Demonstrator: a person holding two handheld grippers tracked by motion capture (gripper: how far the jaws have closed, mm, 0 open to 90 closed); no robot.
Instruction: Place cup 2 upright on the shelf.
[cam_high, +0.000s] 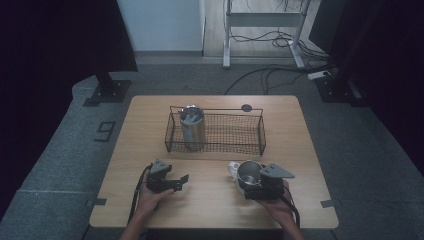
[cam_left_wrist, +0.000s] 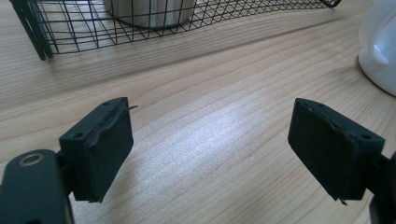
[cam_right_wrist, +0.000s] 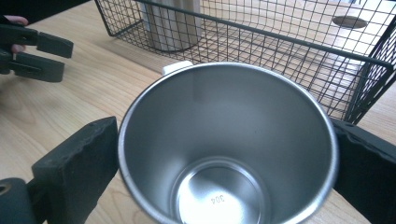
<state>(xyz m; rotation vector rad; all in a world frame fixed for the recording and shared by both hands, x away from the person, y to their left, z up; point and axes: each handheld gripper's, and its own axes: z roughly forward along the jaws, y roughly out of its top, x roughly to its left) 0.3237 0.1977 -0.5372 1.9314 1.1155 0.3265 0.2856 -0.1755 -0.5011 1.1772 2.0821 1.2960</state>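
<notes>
A steel cup (cam_high: 249, 172) with a white handle stands upright on the wooden table (cam_high: 145, 130), in front of a black wire basket (cam_high: 262, 134). My right gripper (cam_high: 248, 181) is open, its jaws flanking the cup close on both sides. The right gripper view looks down into the empty cup (cam_right_wrist: 219, 154), which sits between those jaws. My left gripper (cam_high: 181, 182) rests low over the table to the left, open with bare wood between its pads (cam_left_wrist: 100, 149). The cup's white side (cam_left_wrist: 380, 51) is at the right edge of the left gripper view.
Inside the basket's left end stands a steel canister (cam_high: 192, 127); the rest of the basket (cam_right_wrist: 280, 46) holds nothing. A dark round disc (cam_high: 246, 107) lies behind the basket. Bare wood stretches between the two grippers and along the table's front.
</notes>
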